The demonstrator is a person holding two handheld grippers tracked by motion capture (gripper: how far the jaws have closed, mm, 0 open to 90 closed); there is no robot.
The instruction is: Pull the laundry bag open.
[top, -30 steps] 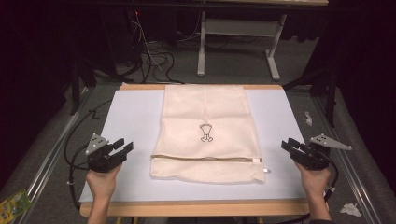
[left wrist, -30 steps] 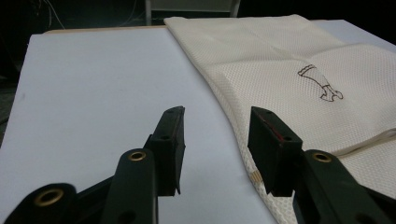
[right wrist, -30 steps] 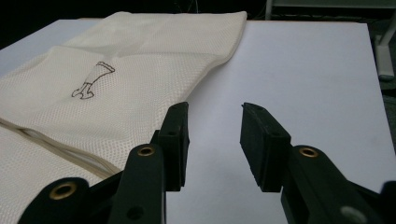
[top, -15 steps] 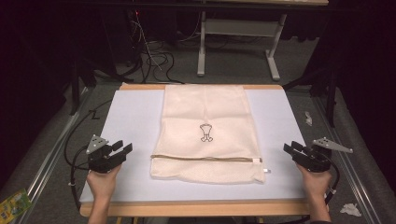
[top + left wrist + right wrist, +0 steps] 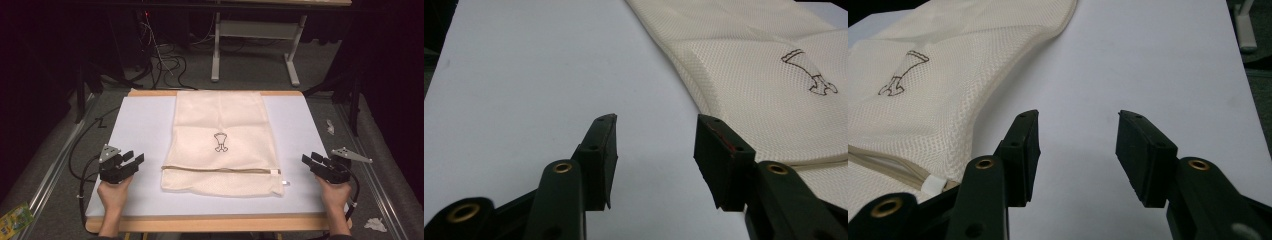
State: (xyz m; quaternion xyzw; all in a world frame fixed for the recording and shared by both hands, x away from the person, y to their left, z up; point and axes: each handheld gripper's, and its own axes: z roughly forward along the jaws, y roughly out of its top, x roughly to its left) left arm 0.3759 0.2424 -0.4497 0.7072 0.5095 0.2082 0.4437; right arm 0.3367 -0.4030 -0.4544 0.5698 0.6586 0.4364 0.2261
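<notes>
High view — mesh bag (image 5: 223, 142) flat, zipped.

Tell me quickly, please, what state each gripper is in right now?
Left gripper: open, holding nothing, jaws just been opening.
Right gripper: open, holding nothing, jaws just been opening.

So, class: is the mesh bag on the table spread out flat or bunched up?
Spread flat: the mesh bag lies smooth on the table, edges straight.

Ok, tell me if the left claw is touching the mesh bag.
Apart. In the high view a strip of bare mat separates the left claw from the bag.
</notes>
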